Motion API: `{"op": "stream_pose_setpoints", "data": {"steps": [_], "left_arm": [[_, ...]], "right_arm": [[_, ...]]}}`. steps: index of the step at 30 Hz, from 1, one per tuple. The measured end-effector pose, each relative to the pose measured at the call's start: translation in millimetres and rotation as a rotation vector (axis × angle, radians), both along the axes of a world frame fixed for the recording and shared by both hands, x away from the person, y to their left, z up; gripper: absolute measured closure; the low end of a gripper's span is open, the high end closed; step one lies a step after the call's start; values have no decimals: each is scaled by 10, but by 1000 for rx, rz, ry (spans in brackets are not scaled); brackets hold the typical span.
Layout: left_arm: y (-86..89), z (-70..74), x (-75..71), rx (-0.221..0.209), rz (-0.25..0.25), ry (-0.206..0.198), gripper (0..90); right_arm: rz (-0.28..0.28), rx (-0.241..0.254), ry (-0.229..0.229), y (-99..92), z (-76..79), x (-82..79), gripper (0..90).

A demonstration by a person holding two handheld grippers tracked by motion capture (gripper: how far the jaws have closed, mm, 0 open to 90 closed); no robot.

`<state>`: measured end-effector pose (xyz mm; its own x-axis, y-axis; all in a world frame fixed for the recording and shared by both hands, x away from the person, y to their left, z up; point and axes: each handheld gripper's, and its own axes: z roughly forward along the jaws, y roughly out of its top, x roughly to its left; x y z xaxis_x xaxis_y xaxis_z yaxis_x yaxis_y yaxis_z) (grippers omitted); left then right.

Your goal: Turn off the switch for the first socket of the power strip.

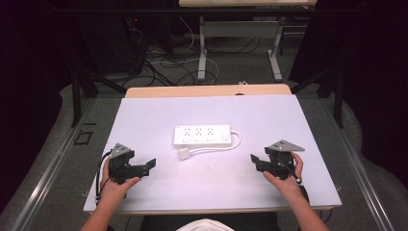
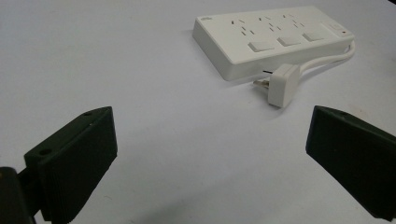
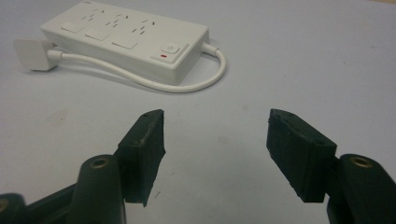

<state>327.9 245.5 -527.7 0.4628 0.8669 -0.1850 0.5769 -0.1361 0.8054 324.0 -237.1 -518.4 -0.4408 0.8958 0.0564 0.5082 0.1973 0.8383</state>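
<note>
At the table's near edge, the left gripper (image 1: 144,166) at 8 o'clock and the right gripper (image 1: 257,161) at 4 o'clock rest with jaws apart, grasping nothing. Beyond them, mid-table, a white power strip (image 1: 202,135) lies with its long axis 9-to-3 o'clock. Its cord (image 1: 219,147) leaves the 3 o'clock end and loops back to the plug (image 1: 184,154) at 6 o'clock.

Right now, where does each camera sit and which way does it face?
High view: above the person's side, looking forward and down on the table; both forearms, left gripper and right gripper show.
Left gripper view: rides the left gripper, looking at the power strip and its plug; open jaws show.
Right gripper view: rides the right gripper, facing the strip's switch end; open jaws show.
All share the power strip.
</note>
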Motion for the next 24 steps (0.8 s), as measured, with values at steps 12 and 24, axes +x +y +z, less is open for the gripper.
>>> {"op": "stream_pose_setpoints", "data": {"steps": [12, 24], "left_arm": [[9, 2, 0, -10, 18, -9, 23], [6, 2, -2, -10, 26, -8, 26]], "right_arm": [[48, -12, -10, 116, 56, -2, 451], [117, -20, 7, 222, 92, 64, 499]]}}
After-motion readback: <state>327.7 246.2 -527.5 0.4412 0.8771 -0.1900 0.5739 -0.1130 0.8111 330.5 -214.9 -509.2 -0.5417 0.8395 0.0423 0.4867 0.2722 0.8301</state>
